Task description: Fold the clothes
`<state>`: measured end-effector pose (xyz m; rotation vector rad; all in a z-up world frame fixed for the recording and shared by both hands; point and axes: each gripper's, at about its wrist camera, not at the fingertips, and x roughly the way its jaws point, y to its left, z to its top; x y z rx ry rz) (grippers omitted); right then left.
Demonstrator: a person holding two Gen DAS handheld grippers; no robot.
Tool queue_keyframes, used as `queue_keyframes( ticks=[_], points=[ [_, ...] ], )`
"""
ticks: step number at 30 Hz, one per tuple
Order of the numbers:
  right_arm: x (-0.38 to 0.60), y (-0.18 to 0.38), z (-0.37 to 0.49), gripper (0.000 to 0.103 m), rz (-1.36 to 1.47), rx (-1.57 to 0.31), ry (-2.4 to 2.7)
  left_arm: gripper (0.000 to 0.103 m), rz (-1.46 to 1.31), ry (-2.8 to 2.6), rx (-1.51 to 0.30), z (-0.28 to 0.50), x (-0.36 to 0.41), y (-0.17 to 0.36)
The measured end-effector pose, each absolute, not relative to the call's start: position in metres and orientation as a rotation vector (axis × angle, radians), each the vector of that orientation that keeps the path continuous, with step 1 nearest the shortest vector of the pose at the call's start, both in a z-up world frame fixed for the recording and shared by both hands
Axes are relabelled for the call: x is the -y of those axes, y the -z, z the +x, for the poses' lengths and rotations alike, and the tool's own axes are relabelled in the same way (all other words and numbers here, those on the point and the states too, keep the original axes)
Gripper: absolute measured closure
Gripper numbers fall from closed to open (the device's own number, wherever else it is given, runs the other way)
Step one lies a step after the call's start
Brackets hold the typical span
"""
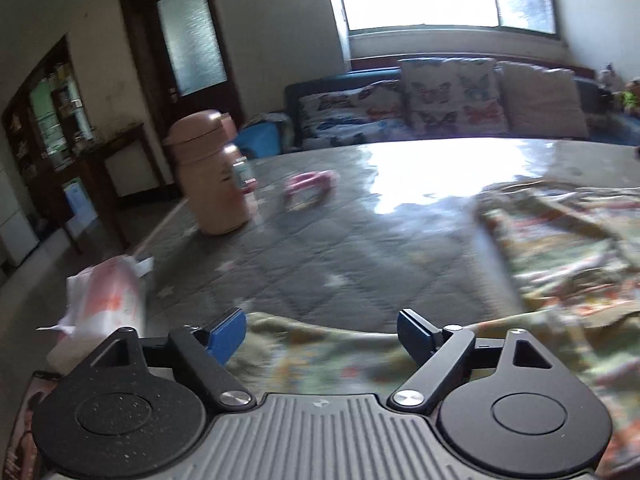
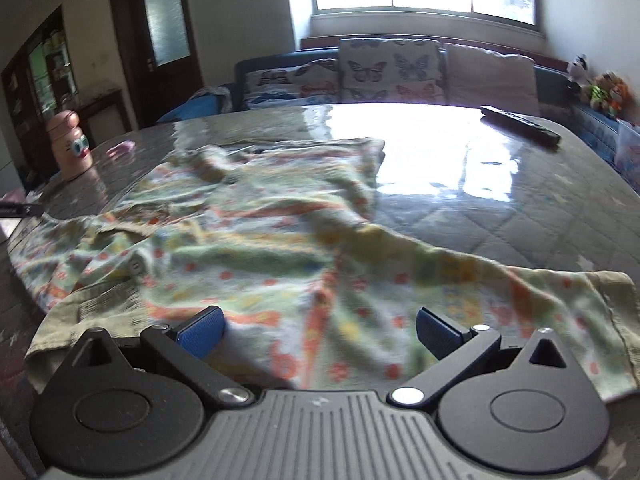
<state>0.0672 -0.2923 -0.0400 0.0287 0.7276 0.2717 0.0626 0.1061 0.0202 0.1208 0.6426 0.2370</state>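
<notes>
Left gripper (image 1: pixel 322 334): jaws apart, nothing clamped, over near shirt edge.
Right gripper (image 2: pixel 320 332): jaws apart, above shirt (image 2: pixel 256 240).
Shirt: floral, rumpled on table (image 2: pixel 500 208).
Flask (image 1: pixel 212 176): far left.

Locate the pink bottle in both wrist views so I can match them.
Left wrist: pink bottle stands left of centre on the table, large.
Right wrist: pink bottle at the far left edge, small.
Shared landmark: butterfly cushion under the window.
</notes>
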Motion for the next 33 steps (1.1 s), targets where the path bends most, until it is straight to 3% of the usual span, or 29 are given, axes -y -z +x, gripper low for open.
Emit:
queue_keyframes(
  ticks=[11,22,33],
  points=[
    [0.355,0.049,0.095,0.000,0.052,-0.699,-0.141,0.012,0.181,0.051,-0.623,0.070,0.002,-0.012],
    [0.395,0.052,0.085,0.000,0.035,-0.698,-0.005,0.010,0.255,0.046,-0.681,0.067,0.014,0.015],
    [0.372,0.054,0.048,0.000,-0.033,-0.701,-0.033,0.002,0.252,0.115,-0.595,0.062,0.043,-0.021]
  ],
)
